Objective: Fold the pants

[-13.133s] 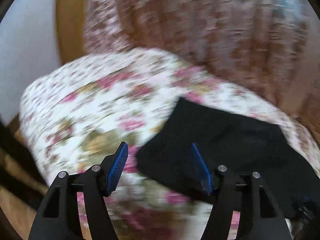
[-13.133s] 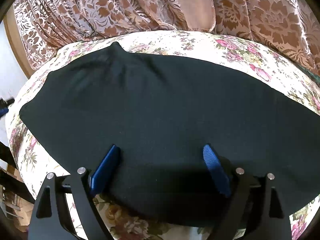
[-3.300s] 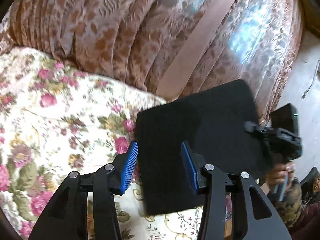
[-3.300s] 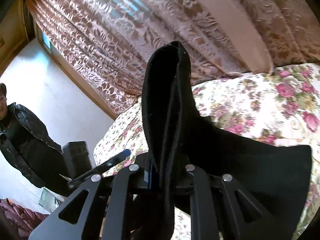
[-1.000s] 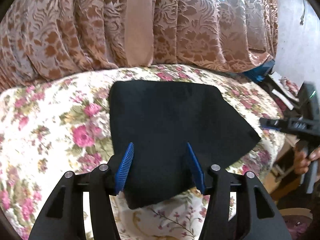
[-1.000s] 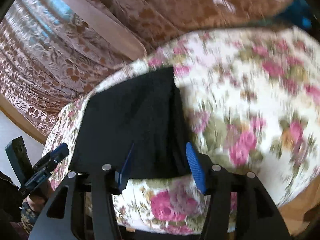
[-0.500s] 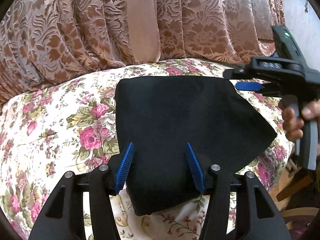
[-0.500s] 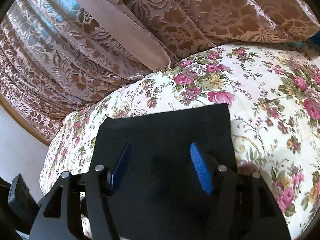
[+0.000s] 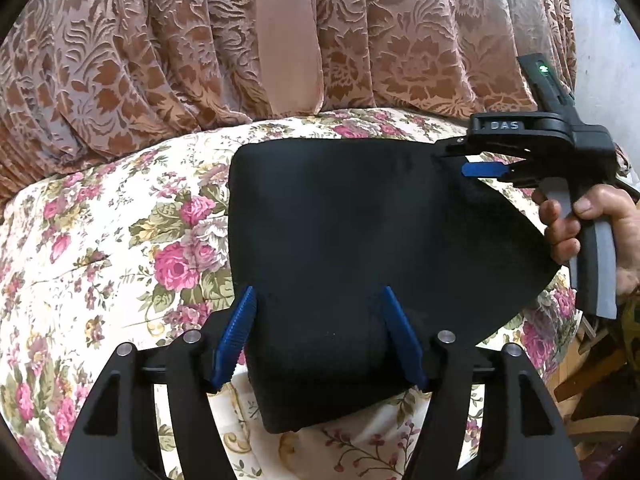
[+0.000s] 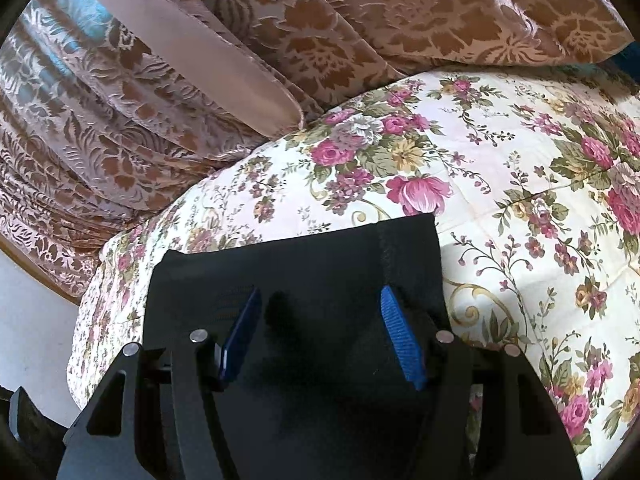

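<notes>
Folded black pants (image 9: 360,232) on a floral bedspread (image 9: 120,240).
The pants lie flat as a compact, layered rectangle with a stitched seam near one edge; the near folded edge overhangs the bedspread's front.

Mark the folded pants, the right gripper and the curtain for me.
folded pants (image 9: 352,220): left wrist view, middle of top layer.
right gripper (image 9: 476,162): left wrist view, between its fingertips.
curtain (image 10: 280,24): right wrist view, patterned fold.
</notes>
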`<control>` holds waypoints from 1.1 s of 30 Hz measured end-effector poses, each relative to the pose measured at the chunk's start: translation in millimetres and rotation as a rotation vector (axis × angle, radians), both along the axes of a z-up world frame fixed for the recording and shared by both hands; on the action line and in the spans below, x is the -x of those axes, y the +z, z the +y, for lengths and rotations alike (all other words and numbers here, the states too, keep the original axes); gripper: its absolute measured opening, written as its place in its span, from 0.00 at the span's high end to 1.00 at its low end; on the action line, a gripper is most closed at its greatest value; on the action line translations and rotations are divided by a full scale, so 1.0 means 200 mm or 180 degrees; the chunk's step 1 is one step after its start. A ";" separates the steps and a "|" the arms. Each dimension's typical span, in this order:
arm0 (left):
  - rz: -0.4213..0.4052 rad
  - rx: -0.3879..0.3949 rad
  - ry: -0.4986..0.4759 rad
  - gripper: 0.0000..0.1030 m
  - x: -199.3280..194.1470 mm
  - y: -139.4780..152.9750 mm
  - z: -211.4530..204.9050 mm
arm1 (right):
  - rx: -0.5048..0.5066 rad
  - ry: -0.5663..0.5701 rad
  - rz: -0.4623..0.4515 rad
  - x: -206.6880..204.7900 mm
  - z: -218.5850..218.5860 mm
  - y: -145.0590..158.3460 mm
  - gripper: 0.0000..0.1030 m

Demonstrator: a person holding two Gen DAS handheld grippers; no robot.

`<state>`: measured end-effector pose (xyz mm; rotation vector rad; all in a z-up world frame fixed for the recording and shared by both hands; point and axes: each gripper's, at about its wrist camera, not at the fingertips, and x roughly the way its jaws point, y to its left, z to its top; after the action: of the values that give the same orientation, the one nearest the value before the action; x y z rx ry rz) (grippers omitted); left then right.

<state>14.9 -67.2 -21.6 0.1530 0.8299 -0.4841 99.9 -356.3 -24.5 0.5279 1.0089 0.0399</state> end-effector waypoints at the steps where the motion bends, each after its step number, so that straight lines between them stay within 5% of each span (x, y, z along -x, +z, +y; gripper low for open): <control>1: 0.0012 -0.0009 0.0001 0.37 0.00 -0.01 0.00 | 0.0026 -0.0007 0.0077 -0.02 0.00 -0.03 0.42; 9: -0.0018 0.0026 -0.0024 0.37 0.04 -0.06 -0.03 | 0.0041 -0.0082 0.0191 -0.07 -0.07 -0.15 0.44; 13: 0.0038 0.0470 -0.0020 0.33 0.00 0.04 0.07 | -0.0074 -0.0121 0.0069 -0.03 -0.10 -0.10 0.43; 18: 0.0031 0.0670 0.0185 0.29 -0.18 0.14 0.19 | -0.0105 -0.0226 -0.0096 0.07 -0.16 0.00 0.37; 33: 0.1288 0.1323 0.0463 0.26 -0.86 -0.12 0.27 | -0.0099 0.0107 0.0058 0.39 -0.09 -0.09 0.25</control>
<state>186.9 -13.1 -45.6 -0.3987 1.1056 -0.5482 21.8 -374.1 -41.7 0.5407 1.0362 0.0809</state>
